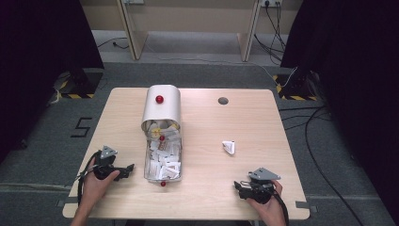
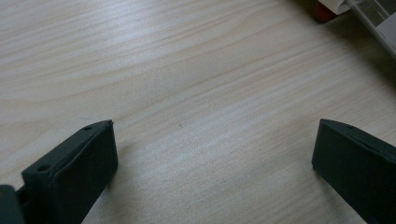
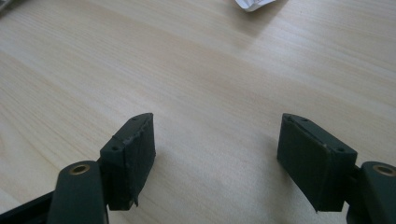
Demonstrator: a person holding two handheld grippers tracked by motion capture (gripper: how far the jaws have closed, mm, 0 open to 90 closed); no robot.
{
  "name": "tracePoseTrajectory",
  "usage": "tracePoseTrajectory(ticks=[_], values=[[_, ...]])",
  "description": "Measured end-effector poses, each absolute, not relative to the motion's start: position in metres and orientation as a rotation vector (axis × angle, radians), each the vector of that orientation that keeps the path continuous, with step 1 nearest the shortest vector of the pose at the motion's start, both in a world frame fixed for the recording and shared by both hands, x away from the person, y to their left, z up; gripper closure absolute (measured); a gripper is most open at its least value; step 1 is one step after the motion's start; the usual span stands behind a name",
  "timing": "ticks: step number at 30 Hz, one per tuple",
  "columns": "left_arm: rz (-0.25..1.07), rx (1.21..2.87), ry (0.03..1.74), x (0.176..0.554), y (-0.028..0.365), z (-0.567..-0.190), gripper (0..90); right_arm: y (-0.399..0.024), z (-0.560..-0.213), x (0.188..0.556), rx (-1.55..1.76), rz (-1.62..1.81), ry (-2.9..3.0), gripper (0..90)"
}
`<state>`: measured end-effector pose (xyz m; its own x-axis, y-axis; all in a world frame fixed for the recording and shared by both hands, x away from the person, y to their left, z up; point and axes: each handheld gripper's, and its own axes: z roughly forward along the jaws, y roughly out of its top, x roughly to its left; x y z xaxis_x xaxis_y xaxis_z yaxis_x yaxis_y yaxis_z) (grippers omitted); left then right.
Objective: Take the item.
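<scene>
A clear box [image 1: 162, 160] full of white packets lies in the table's middle left, with small red knobs on it. Its rounded beige lid [image 1: 162, 104] with a red knob rests at the box's far end. One white packet [image 1: 229, 147] lies alone right of centre; its edge [image 3: 252, 3] shows at the top of the right gripper view. My left gripper [image 1: 128, 170] rests open on the table just left of the box, whose corner [image 2: 373, 18] shows ahead. My right gripper [image 1: 239, 188] stands open near the front right edge, nothing between its jaws.
A dark round grommet [image 1: 223, 100] sits in the wooden table [image 1: 249, 122] at the back right. Cables trail over the grey floor to the right, and dark curtains hang on both sides.
</scene>
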<state>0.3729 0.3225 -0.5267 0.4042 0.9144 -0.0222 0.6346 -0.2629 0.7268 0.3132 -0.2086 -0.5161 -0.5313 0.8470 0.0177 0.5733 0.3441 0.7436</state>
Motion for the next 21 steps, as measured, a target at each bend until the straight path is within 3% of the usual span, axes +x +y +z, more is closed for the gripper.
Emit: tracePoseTrajectory(ticks=[9,13,21], values=[[0.541,1.999,1.316,0.373,0.322,-0.527,0.0,-0.208,-0.517,0.304,1.245,0.972,2.248,22.6],[0.541,1.999,1.316,0.373,0.322,-0.527,0.0,-0.208,-0.518,0.301,1.240,0.964,2.262,15.5],[0.542,2.000,1.316,0.373,0.322,-0.527,0.0,-0.209,-0.521,0.295,1.223,0.998,2.233,13.7]])
